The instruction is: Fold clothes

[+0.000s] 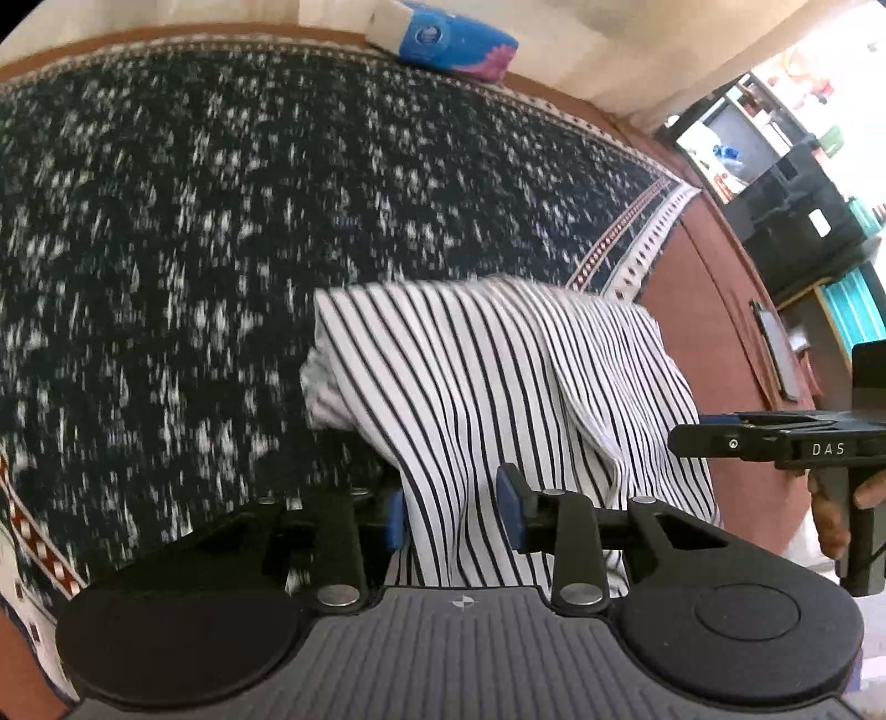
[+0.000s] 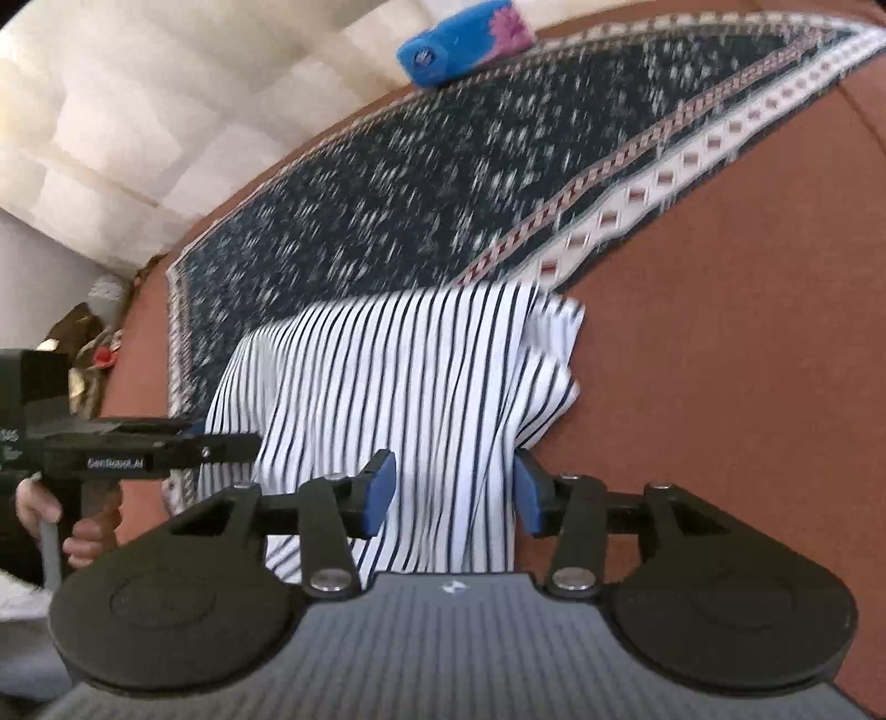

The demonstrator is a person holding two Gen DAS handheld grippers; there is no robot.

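- Hovering both grippers over one striped shirt (image 1: 498,387), we are keeping the left gripper (image 1: 455,507) and the right gripper (image 2: 455,493) about half open, cloth lying between each pair of jaws while the pads are pressing on nothing.
- The shirt is lying in a partly folded heap, half on the dark speckled rug (image 1: 221,221) and half on the brown surface (image 2: 720,360) beneath it.
- We are judging the main risk to be a shallow bite: if the jaws close on only the top layer, the heap could come up unevenly and the fold would skew.
- A loose flap (image 2: 554,343) is sticking out at one side, and any pull from here could drag it open.
- The two grippers are standing close together, so we are watching for them knocking into each other, or tugging the cloth apart, if they move unevenly.
- Counting: one shirt, one rug, one blue tissue pack (image 1: 443,33) well apart at the rug's far edge, two grippers, and two hands, one hand (image 2: 83,531) showing on a grip.
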